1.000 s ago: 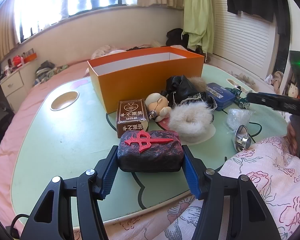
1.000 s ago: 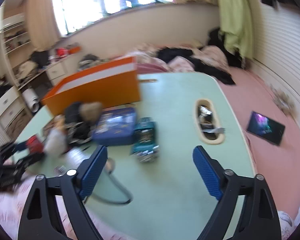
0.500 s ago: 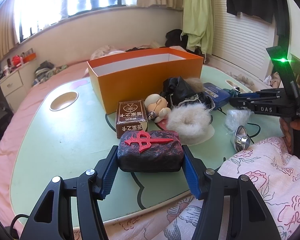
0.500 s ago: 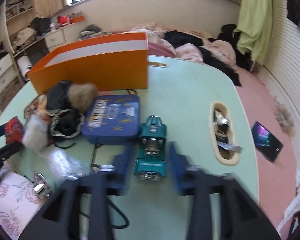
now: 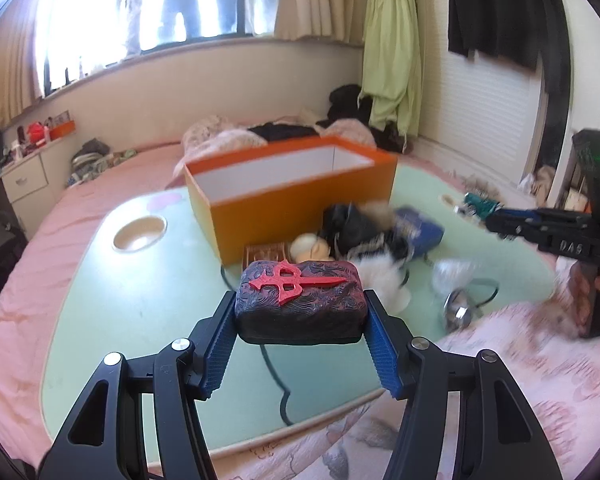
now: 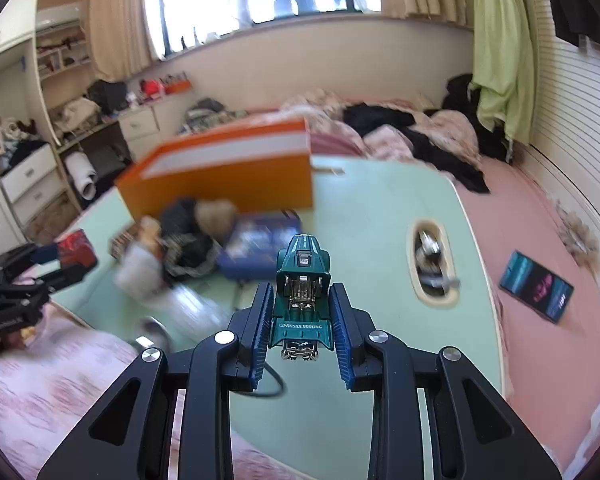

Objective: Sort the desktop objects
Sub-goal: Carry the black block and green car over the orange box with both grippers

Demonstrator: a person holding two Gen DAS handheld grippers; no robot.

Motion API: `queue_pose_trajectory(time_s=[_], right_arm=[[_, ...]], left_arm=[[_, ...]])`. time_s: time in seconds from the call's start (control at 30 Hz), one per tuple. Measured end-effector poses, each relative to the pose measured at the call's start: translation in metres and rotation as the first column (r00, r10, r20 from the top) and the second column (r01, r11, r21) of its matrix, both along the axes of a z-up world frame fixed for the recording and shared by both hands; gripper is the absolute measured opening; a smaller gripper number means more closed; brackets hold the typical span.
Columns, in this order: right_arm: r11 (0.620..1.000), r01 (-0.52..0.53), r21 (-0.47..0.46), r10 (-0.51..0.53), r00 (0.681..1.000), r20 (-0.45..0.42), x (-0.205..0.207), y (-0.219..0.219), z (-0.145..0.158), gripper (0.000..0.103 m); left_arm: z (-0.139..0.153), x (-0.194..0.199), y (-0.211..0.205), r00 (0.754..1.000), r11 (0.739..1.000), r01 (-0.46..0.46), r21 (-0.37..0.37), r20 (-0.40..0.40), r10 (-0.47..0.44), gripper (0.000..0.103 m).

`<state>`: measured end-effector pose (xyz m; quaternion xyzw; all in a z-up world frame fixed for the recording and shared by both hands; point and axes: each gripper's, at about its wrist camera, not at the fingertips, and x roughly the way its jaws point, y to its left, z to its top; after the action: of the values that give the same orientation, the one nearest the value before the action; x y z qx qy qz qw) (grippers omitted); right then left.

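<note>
My left gripper (image 5: 300,334) clamps a dark case (image 5: 300,303) with a red emblem, held above the green table (image 5: 140,304), short of the orange box (image 5: 300,196). My right gripper (image 6: 301,330) pinches a teal toy car (image 6: 302,292), raised off the table to the box's right.

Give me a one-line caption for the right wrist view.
Right gripper clamps a teal toy car lifted above the green table, orange box beyond.

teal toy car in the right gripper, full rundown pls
The toy car is glossy teal with chrome engine and underside parts and white "ANSWERRACING" lettering across its near end. The right gripper is shut on its sides, blue ribbed fingers touching it. It points away from the camera, lifted above the green table.
</note>
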<state>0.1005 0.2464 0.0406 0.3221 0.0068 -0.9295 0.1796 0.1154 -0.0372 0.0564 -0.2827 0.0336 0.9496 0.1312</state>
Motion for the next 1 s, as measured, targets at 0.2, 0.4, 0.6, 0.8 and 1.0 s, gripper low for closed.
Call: queue_pose_trajectory(time_s=[0.2, 0.4, 0.6, 0.8, 1.0], right_arm=[[0.997, -0.073, 0.011, 0.074, 0.996, -0.052, -0.027, -0.033, 0.038, 0.03], [0.995, -0.096, 0.011, 0.096, 0.995, -0.041, -0.09, -0.068, 0.06, 0.03], [0.996, -0.073, 0.051, 0.07, 0.995, 0.065, -0.158, -0.109, 0.034, 0.03], [1.0, -0.008, -0.02, 0.011, 0.99, 0.139, -0.178, -0.097, 0.013, 0.032], [0.997, -0.022, -0.068, 0.024, 0.999, 0.029, -0.128, -0.074, 0.037, 0.033]], left_arm=[[0.048, -0.03, -0.005, 0.999, 1.0, -0.021, 0.009, -0.042, 0.021, 0.06], [0.068, -0.106, -0.007, 0.997, 0.997, -0.075, 0.004, 0.019, 0.075, 0.06], [0.039, -0.19, -0.005, 0.973, 0.988, -0.153, -0.022, 0.169, 0.155, 0.06], [0.02, -0.182, -0.009, 0.972, 0.982, -0.173, -0.08, 0.144, 0.184, 0.074], [0.041, -0.124, -0.022, 0.986, 0.987, -0.161, -0.003, 0.041, 0.161, 0.081]])
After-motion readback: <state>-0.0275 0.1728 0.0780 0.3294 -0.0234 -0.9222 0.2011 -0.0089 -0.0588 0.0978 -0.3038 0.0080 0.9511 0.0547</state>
